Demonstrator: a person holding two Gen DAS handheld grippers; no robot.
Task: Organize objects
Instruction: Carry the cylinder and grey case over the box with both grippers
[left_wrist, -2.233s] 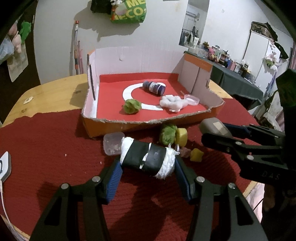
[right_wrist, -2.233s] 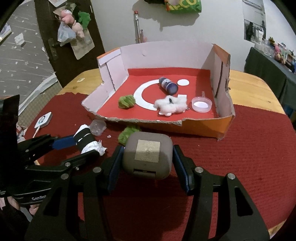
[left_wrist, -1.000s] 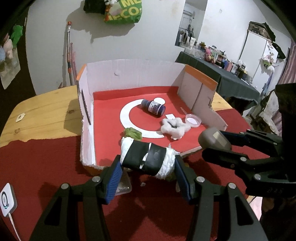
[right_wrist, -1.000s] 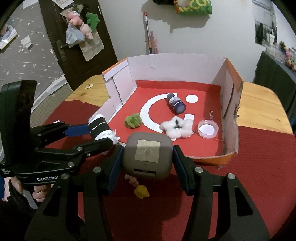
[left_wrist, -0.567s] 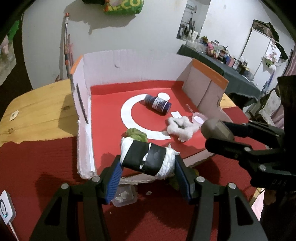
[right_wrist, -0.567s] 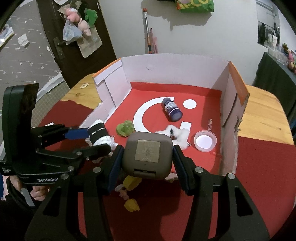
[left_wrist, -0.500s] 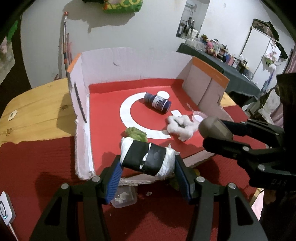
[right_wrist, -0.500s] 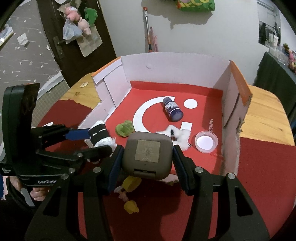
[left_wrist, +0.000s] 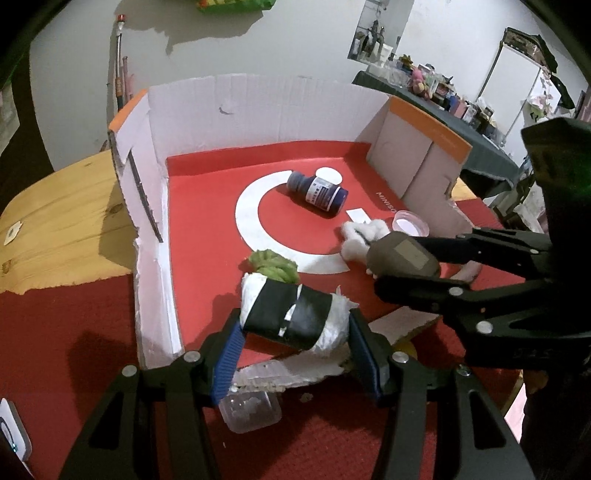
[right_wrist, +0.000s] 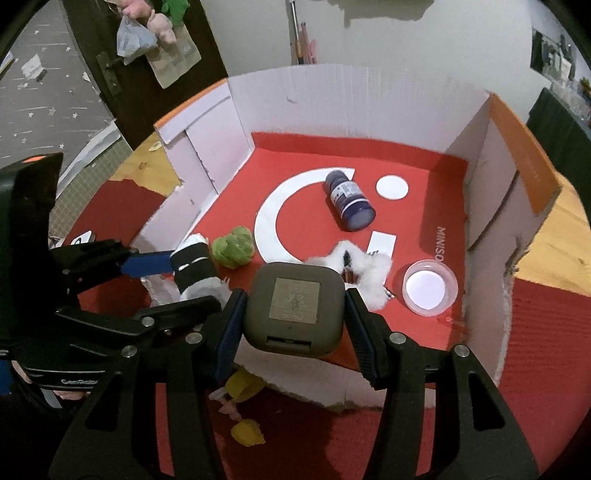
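Over the torn front lip of the red-floored cardboard box (left_wrist: 155, 206), your left gripper (left_wrist: 293, 347) has its jaws pinching the white roll banded with black tape (left_wrist: 291, 314). Let go too soon and it may catch that lip and tumble onto the desk. Further right, your right gripper (right_wrist: 291, 325) clamps the grey rounded case (right_wrist: 293, 306), which could land on the cotton wad (right_wrist: 373, 269). Already inside lie a green pom-pom (right_wrist: 233, 246), dark blue bottle (right_wrist: 349, 205) and clear round lid (right_wrist: 428, 286).
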